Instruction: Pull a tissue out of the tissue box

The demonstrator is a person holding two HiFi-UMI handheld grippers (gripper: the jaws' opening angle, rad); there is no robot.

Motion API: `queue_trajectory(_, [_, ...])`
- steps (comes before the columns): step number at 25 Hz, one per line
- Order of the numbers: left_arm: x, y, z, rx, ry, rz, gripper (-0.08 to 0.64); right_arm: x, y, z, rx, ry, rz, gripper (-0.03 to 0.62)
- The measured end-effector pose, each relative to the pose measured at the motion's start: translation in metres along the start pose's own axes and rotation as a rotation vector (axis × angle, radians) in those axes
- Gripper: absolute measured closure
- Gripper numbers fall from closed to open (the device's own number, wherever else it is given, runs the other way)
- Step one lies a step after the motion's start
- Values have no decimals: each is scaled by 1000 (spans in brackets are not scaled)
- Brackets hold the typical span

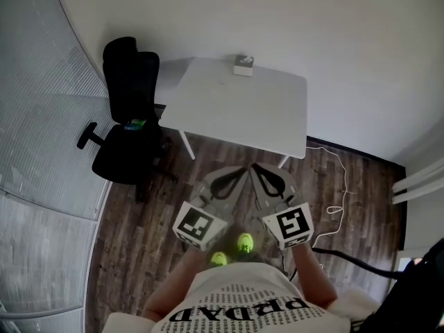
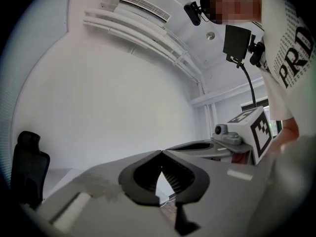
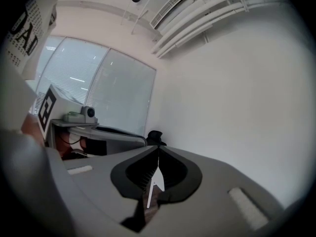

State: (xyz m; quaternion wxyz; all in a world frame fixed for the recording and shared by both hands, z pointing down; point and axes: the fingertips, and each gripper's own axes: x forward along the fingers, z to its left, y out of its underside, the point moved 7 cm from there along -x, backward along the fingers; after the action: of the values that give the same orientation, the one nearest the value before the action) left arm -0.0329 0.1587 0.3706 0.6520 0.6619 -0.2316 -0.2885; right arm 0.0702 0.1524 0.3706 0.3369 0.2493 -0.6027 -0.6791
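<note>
Printed shirt (image 1: 239,311) of the person lies nearest in the head view, with both forearms reaching forward from it and yellow-green shoes (image 1: 244,243) on the wooden floor (image 1: 139,241) just beyond. Left tongs (image 1: 241,171) and right tongs (image 1: 257,167) are held side by side over the floor, tips close together and pointing toward the white worktop (image 1: 229,109). The tissue box (image 1: 243,65) stands at the far edge of the worktop, near the wall and well apart from both tongs. A black office chair (image 1: 128,116) stands at the left of the worktop, and a white cable (image 1: 338,179) lies on the floor at the right. In the left gripper view, the left tongs (image 2: 161,152) are closed, tips touching, with nothing between them. The marker cube (image 2: 260,130) of the right tongs shows at the right, and the office chair (image 2: 27,169) at the left edge. In the right gripper view, the right tongs (image 3: 158,149) are likewise closed and empty, tips meeting. The top of the office chair (image 3: 154,136) shows just past the tips, and a glazed wall (image 3: 113,98) fills the left.
</note>
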Motion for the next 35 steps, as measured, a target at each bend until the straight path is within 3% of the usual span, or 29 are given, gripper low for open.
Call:
queue_trajectory(6, [35, 3, 16, 9, -37, 7, 568, 14, 2, -43, -12, -10, -24, 582])
queue_trajectory(14, [72, 12, 22, 83, -76, 34, 568, 21, 5, -83, -18, -46, -28, 580])
queue_trajectory(18, [88, 8, 26, 29, -104, 15, 568, 28, 10, -95, -13, -58, -20, 580])
queue_trajectory(28, [112, 17, 71, 3, -97, -6, 568, 74, 19, -112, -9, -63, 6, 580])
queue_trajectory(35, [141, 21, 134, 32, -43, 1, 568, 132, 17, -137, -8, -14, 25, 580])
